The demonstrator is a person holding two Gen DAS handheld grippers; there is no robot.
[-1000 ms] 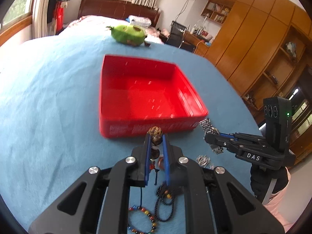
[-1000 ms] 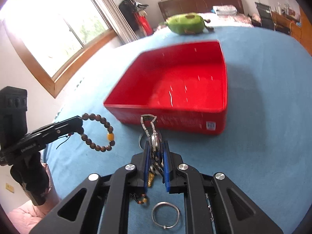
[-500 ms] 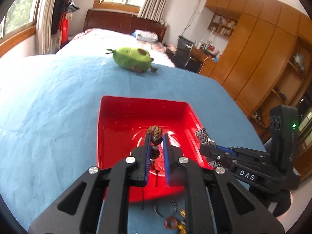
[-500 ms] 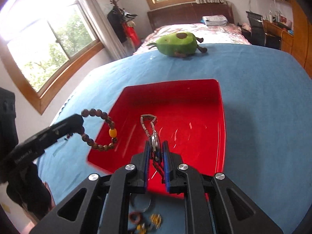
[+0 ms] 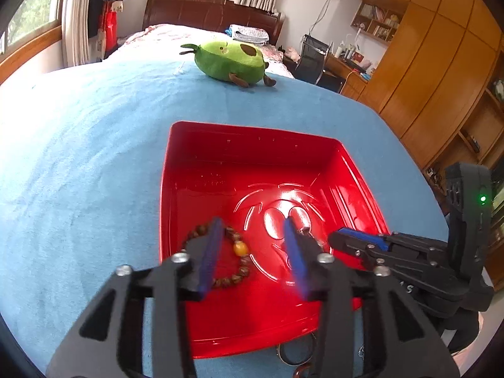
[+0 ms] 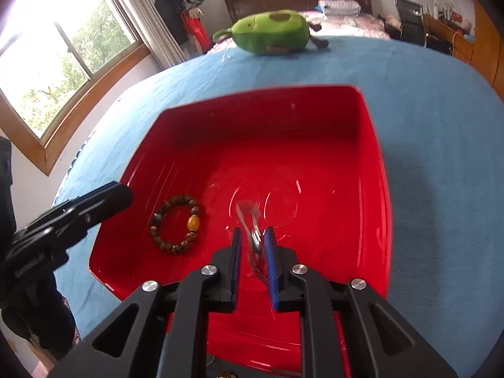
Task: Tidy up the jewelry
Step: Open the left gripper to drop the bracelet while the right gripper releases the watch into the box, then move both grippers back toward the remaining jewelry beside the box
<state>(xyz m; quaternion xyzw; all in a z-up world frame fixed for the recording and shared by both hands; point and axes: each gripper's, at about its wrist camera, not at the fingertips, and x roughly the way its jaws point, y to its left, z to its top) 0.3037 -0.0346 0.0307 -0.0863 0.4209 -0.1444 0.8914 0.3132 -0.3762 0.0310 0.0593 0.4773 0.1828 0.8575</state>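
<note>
A red tray (image 5: 252, 157) (image 6: 371, 163) sits on the blue cloth. My left gripper (image 5: 252, 230) is open over the tray's near left part. A brown bead bracelet (image 5: 234, 252) (image 6: 176, 225) with one amber bead lies on the tray floor below it. My right gripper (image 6: 253, 234) hangs over the tray's near middle with its jaws a little apart. A metal clasp piece (image 6: 250, 223) is blurred between them, loose. The right gripper also shows in the left wrist view (image 5: 352, 239).
A green avocado plush (image 5: 231, 60) (image 6: 272, 31) lies at the far edge of the cloth. A metal ring (image 5: 294, 351) and small jewelry lie just in front of the tray. Wooden cabinets stand on the right, a window on the left.
Both grippers moved forward over the tray. The left one opened and the bead bracelet dropped onto the tray floor. The right one's jaws parted and the metal piece is slipping out.
</note>
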